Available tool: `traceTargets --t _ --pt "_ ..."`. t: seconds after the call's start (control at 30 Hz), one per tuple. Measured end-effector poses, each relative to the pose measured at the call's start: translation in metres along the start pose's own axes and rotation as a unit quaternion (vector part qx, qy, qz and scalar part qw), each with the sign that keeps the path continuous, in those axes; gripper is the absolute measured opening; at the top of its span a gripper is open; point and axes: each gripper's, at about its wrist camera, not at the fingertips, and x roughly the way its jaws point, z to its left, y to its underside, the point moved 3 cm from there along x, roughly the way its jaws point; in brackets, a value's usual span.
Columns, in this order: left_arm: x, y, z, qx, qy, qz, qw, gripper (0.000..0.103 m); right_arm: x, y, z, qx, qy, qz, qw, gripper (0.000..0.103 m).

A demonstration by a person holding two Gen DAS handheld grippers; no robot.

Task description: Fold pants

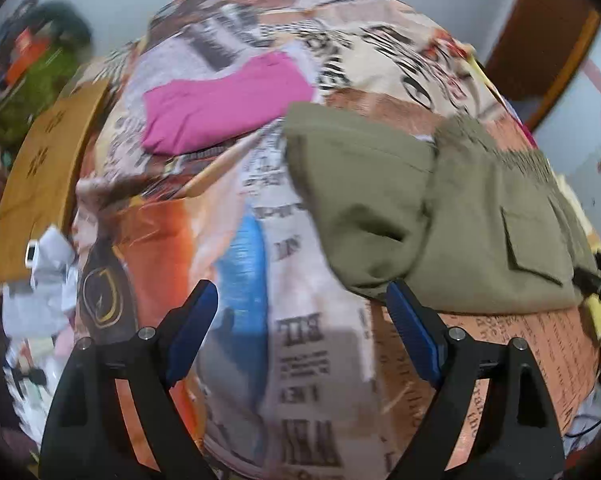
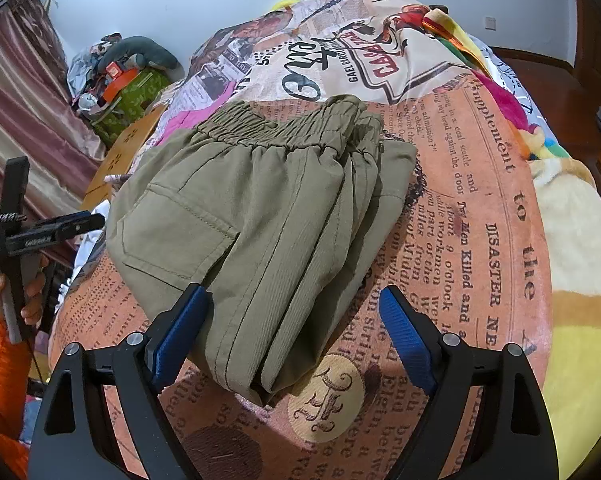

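I see a big bed cover printed like old newspaper filling both views. On it, in the middle of the right wrist view, sit the olive green pants, folded into a thick stack with the stretchy waistband at the top. In the left wrist view the pants lie at the right side, and a pink cloth lies at the upper middle. My right gripper is wide open and holds nothing; the stack's near corner lies between its fingers. My left gripper is wide open and holds nothing too.
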Motion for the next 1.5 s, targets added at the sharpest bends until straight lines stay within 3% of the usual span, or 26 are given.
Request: traceTargets --t 0.13,0.23,0.4,0.43,0.47,0.53,0.63,0.77,0.93,1.0,1.23,1.5 --pt "0.019 -0.004 -0.007 -0.005 0.002 0.019 0.9998 0.087 0.0 0.001 0.0 0.002 0.0 -0.001 1.0 0.084" --pt "0.025 -0.009 -0.003 -0.019 -0.002 0.013 0.9997 0.095 0.0 0.001 0.0 0.002 -0.001 -0.001 1.0 0.084" --pt "0.032 -0.01 0.011 -0.055 0.007 0.01 0.9984 0.097 0.0 0.003 0.002 -0.001 -0.002 -0.001 1.0 0.084" --pt "0.032 -0.01 0.016 -0.065 -0.006 0.006 0.9979 0.096 0.001 0.003 0.003 -0.002 -0.002 0.0 1.0 0.084" --pt "0.034 -0.011 0.025 -0.072 -0.059 0.003 0.9957 0.092 0.001 0.003 0.003 -0.003 -0.002 0.0 1.0 0.084" --pt "0.042 -0.009 0.04 -0.089 -0.098 0.019 0.991 0.077 0.001 0.003 0.002 -0.003 -0.003 0.0 1.0 0.084" --pt "0.047 -0.004 0.059 -0.136 -0.044 0.043 0.9889 0.075 0.001 0.003 0.002 -0.003 -0.004 -0.001 1.0 0.084" --pt "0.027 -0.006 0.049 -0.101 -0.044 0.015 0.9938 0.076 0.0 0.003 0.002 0.0 -0.007 -0.002 1.0 0.084" --pt "0.009 -0.025 0.022 -0.063 -0.02 -0.019 0.9976 0.091 -0.004 -0.001 0.002 0.001 0.006 -0.007 1.0 0.084" --pt "0.011 -0.036 0.019 -0.062 -0.015 -0.023 0.9977 0.092 -0.007 -0.002 -0.001 -0.001 0.015 -0.01 1.0 0.084" --pt "0.048 -0.064 0.015 -0.067 0.02 0.011 0.9975 0.092 -0.016 -0.007 -0.025 0.025 0.044 -0.019 0.999 0.084" --pt "0.076 -0.075 0.007 -0.061 0.055 0.044 0.9957 0.092 -0.005 -0.021 -0.048 0.062 0.037 -0.013 0.997 0.084"
